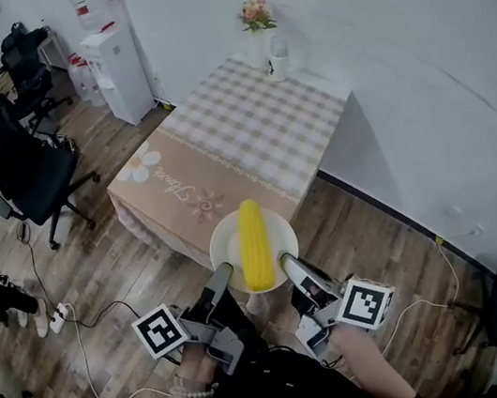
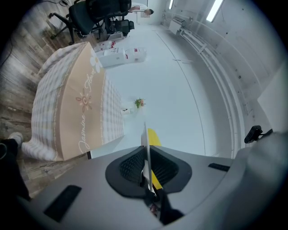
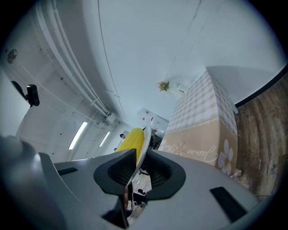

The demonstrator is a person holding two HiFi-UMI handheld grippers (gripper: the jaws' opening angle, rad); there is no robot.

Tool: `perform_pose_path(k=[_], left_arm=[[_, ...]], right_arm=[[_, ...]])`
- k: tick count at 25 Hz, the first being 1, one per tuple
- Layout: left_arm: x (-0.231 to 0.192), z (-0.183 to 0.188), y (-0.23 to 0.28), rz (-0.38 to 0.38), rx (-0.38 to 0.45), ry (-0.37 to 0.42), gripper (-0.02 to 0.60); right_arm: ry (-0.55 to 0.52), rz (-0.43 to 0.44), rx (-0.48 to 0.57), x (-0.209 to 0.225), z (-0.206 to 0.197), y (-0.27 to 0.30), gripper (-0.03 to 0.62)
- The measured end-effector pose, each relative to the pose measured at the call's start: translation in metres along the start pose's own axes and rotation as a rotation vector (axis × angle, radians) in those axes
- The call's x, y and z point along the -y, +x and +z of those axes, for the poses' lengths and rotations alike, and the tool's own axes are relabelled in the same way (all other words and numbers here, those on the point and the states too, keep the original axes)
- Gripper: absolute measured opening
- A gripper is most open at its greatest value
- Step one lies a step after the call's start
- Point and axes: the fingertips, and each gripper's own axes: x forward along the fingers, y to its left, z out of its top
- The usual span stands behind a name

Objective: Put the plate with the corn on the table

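A white plate [image 1: 225,237] with a yellow corn cob [image 1: 254,243] lying on it hangs in the air just before the near edge of the table [image 1: 247,136]. My left gripper [image 1: 223,275] is shut on the plate's left rim and my right gripper [image 1: 288,263] on its right rim. In the left gripper view the plate [image 2: 146,152] stands edge-on between the dark pads, with corn [image 2: 153,137] behind it. The right gripper view shows the same plate rim [image 3: 141,148] pinched between the pads and the corn [image 3: 130,139] beside it.
The table wears a beige and checked cloth [image 1: 188,180] and stands against a white wall. A flower vase [image 1: 259,34] and a small bottle [image 1: 278,59] stand at its far end. Black office chairs [image 1: 19,167] and floor cables [image 1: 79,318] are to the left.
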Motion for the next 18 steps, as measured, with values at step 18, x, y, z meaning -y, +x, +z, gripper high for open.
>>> perform_pose_path(k=[18], left_arm=[[-0.015, 0.090, 0.077, -0.003, -0.087, -0.012, 0.037]], right_arm=[[0.017, -0.072, 0.050, 0.029, 0.052, 0.093, 0.097]])
